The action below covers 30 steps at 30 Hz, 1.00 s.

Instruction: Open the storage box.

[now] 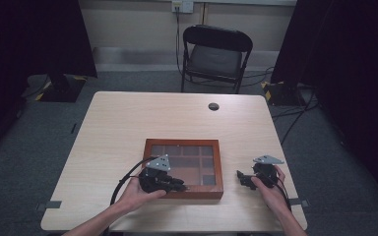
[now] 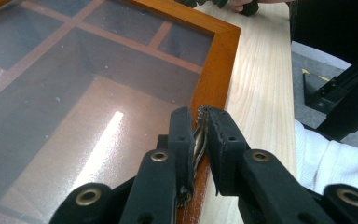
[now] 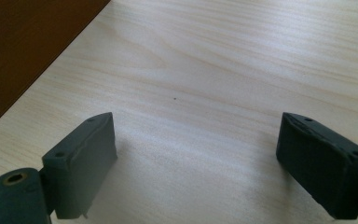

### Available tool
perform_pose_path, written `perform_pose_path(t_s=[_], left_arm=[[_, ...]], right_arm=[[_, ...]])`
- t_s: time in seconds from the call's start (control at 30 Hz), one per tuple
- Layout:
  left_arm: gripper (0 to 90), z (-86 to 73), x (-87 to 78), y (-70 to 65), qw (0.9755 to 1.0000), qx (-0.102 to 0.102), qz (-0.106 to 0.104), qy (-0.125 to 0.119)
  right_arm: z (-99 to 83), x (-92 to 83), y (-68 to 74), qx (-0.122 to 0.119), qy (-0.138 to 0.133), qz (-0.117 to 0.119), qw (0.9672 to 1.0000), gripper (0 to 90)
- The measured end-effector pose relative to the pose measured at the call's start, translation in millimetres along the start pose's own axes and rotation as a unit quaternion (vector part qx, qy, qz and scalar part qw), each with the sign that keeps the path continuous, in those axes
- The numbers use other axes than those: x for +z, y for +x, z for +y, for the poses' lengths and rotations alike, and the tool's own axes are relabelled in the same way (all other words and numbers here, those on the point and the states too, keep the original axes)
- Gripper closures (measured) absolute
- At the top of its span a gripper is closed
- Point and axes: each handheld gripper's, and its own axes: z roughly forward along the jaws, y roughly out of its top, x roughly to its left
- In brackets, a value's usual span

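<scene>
Black jaws of the left gripper (image 2: 198, 140) rise nearest the lens, pinched narrow on a small metal clasp (image 2: 199, 133) at the box's front edge. In the high view that left gripper (image 1: 170, 184) sits at the box's 7 o'clock, over the near frame rail. The box (image 1: 183, 142) – wooden frame, glass lid, dividers beneath – lies at the table's centre, slightly toward 5 o'clock. Its near rail runs close to the table's front edge, leaving only a thin strip there. The right gripper (image 1: 242, 178) rests at the box's 3 o'clock, just beside the right rail, jaws spread wide over bare tabletop (image 3: 214, 60) – nothing between them. Open table (image 1: 128, 118) stretches from 9 through 12 to 2 o'clock. A chair (image 1: 215, 54) stands beyond the far edge.
</scene>
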Motion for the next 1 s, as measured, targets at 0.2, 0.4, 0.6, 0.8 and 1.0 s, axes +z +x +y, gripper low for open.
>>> perform_pose_path(t_s=[0.2, 0.4, 0.6, 0.8, 1.0], left_arm=[[80.3, -0.5, 0.8, -1.4, 1.0, 0.0, 0.001, -0.005], [80.8, 4.5, 1.3, -0.4, 0.9999, -0.01, -0.001, 0.013], [81.0, 7.8, 1.5, 1.5, 0.9996, -0.018, -0.011, 0.018], [81.0, 13.5, -4.4, 1.4, 0.9995, -0.024, -0.012, 0.015], [81.0, 17.2, -4.6, 1.2, 0.9993, -0.033, -0.012, 0.014]], right_arm=[[0.0, 0.2, -0.1, -0.001, 0.0, 0.0, 1.0, 11.4], [0.1, 0.1, -0.1, -0.001, 0.0, 0.001, 1.0, 11.4], [0.1, 0.2, -0.1, -0.001, 0.0, 0.001, 1.0, 11.4], [0.2, 0.2, -0.2, -0.001, 0.0, 0.001, 1.0, 11.3], [0.2, 0.2, -0.2, -0.001, 0.0, 0.002, 1.0, 11.4]])
